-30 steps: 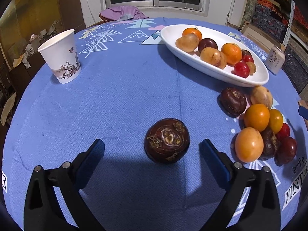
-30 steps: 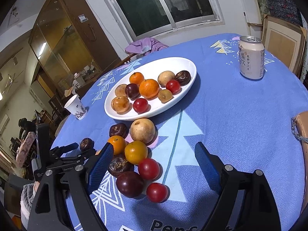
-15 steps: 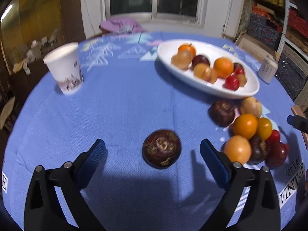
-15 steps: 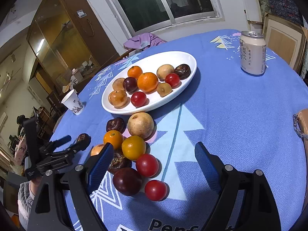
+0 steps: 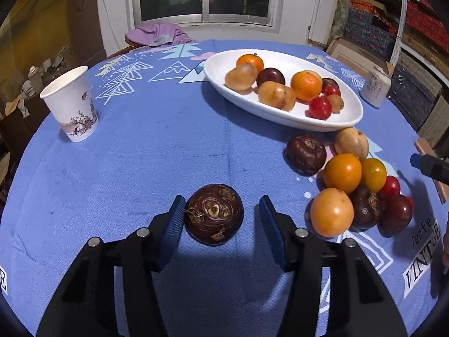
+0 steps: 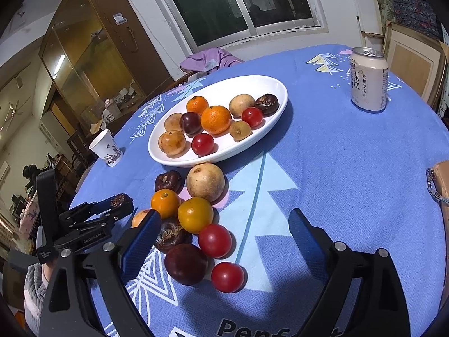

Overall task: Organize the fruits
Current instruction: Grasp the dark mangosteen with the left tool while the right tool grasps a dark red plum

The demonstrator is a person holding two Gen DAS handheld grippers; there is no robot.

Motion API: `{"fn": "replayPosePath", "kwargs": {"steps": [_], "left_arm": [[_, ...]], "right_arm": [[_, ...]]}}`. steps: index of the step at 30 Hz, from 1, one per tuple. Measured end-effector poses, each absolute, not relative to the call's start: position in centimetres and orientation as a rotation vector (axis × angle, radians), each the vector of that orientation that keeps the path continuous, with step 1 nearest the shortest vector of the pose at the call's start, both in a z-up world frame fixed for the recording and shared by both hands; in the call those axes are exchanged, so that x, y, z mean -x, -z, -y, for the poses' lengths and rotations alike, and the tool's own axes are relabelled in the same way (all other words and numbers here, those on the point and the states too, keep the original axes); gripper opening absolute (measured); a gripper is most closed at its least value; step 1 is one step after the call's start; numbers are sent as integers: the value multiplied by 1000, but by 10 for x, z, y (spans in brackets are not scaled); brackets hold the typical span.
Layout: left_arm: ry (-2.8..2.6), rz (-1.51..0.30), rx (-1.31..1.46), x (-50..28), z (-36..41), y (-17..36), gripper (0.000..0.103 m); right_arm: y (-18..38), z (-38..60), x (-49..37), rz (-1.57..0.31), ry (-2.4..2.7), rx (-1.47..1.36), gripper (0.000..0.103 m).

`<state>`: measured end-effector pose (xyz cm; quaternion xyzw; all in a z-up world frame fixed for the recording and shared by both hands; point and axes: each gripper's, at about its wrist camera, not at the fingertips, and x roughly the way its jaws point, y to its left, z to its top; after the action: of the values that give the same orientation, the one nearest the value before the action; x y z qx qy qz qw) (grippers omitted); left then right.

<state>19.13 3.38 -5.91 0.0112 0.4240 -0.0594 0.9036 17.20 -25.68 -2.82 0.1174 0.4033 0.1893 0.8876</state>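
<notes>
A dark brown water chestnut [image 5: 213,214] lies alone on the blue tablecloth between the jaws of my left gripper [image 5: 221,205]. The jaws are closing: the left pad reaches the fruit and the right pad stands a little off it. From the right wrist view, the left gripper [image 6: 112,210] shows at far left. A white oval dish [image 5: 219,64] holds several oranges, tomatoes and brown fruits. In front of the dish sits a loose pile of fruit [image 6: 195,214]. My right gripper [image 6: 224,216] hovers over that pile, its jaws wide and opening, pressing on nothing.
A paper cup [image 5: 70,104] stands at the left of the round table and a drink can [image 6: 367,78] at the far right. A purple cloth [image 5: 157,33] hangs behind the table. A brown bag [image 6: 440,179] lies at the right edge. A grey sleeve [image 6: 33,280] shows behind the left gripper.
The left jaws have drawn in from wide apart to close around the brown water chestnut. The right jaws have spread slightly; that hand has stayed put.
</notes>
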Motion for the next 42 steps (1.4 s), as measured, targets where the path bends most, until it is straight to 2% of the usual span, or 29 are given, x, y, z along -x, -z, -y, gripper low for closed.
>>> {"fn": "replayPosePath", "kwargs": {"steps": [2, 9, 17, 22, 24, 27, 30, 38, 42], "left_arm": [[127, -886, -14, -192, -35, 60, 42], [133, -827, -24, -179, -35, 48, 41], [159, -796, -19, -170, -30, 38, 41], [180, -801, -52, -167, -19, 41, 41], [180, -814, -53, -169, -17, 45, 41], [179, -822, -49, -169, -17, 47, 41], [179, -822, -48, -169, -17, 47, 41], [180, -824, -49, -169, -17, 47, 41], [181, -834, -49, -170, -16, 49, 42]], "right_arm": [[28, 257, -172, -840, -393, -244, 93], [22, 250, -161, -807, -441, -190, 93], [28, 221, -116, -736, -472, 104, 92], [26, 215, -102, -687, -501, 160, 78], [25, 208, -98, -676, -534, 178, 68], [30, 199, -98, -694, -564, 206, 58], [33, 197, -103, -719, -563, 191, 53], [42, 195, -120, -785, -531, 169, 49], [43, 198, -121, -791, -518, 156, 39]]}}
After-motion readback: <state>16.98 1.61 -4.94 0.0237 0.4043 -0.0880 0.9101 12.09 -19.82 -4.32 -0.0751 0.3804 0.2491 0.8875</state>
